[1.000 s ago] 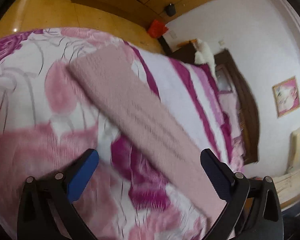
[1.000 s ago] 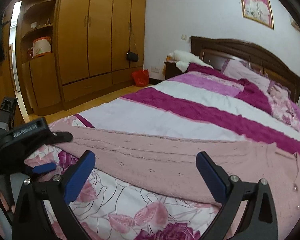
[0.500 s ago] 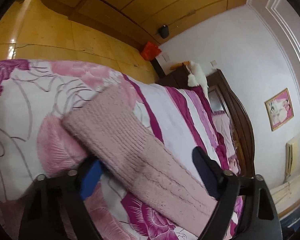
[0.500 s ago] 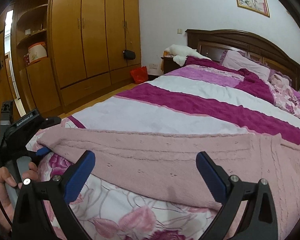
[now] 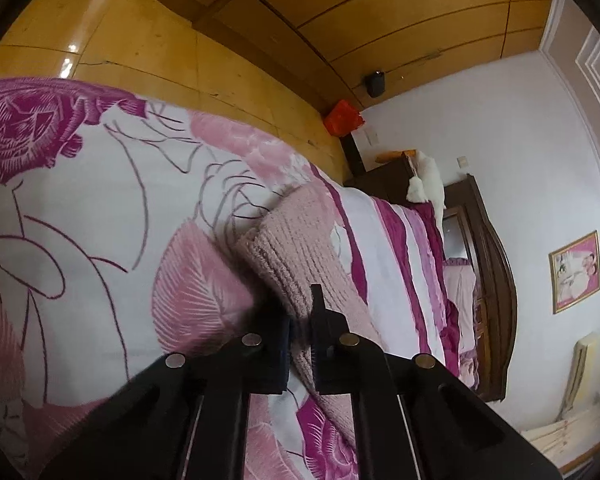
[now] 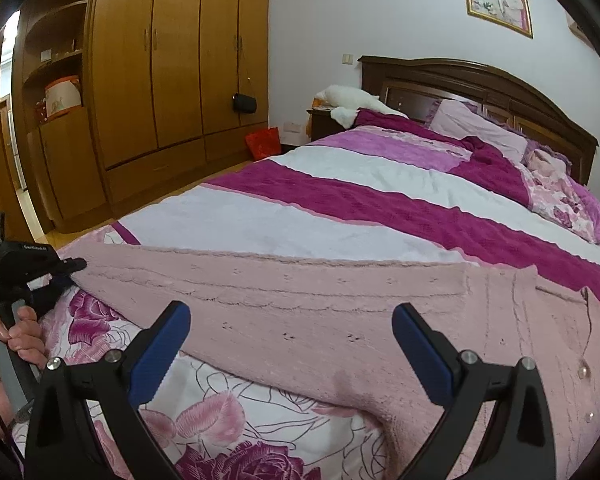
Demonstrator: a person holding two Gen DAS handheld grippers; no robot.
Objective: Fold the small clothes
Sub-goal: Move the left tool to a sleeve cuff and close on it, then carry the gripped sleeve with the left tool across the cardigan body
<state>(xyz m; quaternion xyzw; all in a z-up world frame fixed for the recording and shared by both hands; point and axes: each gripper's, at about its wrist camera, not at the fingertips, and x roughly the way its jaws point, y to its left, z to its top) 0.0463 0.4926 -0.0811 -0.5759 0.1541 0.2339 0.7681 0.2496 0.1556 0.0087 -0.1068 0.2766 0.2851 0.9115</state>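
Observation:
A pale pink knitted cardigan [image 6: 300,304] lies flat on the bed, one long sleeve stretched out to the left. My left gripper [image 5: 300,320] is shut on the ribbed cuff [image 5: 296,256] of that sleeve; it also shows in the right wrist view [image 6: 66,270] at the sleeve's left end. My right gripper [image 6: 290,336] is open and empty, hovering just above the sleeve near the cardigan's body, whose buttoned front [image 6: 580,372] lies at the right.
The bed has a floral pink and white cover [image 6: 228,412] with purple and white stripes [image 6: 380,200] beyond. A wooden wardrobe [image 6: 160,72] and floor lie left of the bed, a dark headboard [image 6: 480,92] and pillows at the far end. A red bag [image 6: 264,142] stands on the floor.
My left gripper has moved onto the sleeve's cuff and closed on it. My right gripper has come slightly closer over the sleeve and stays open.

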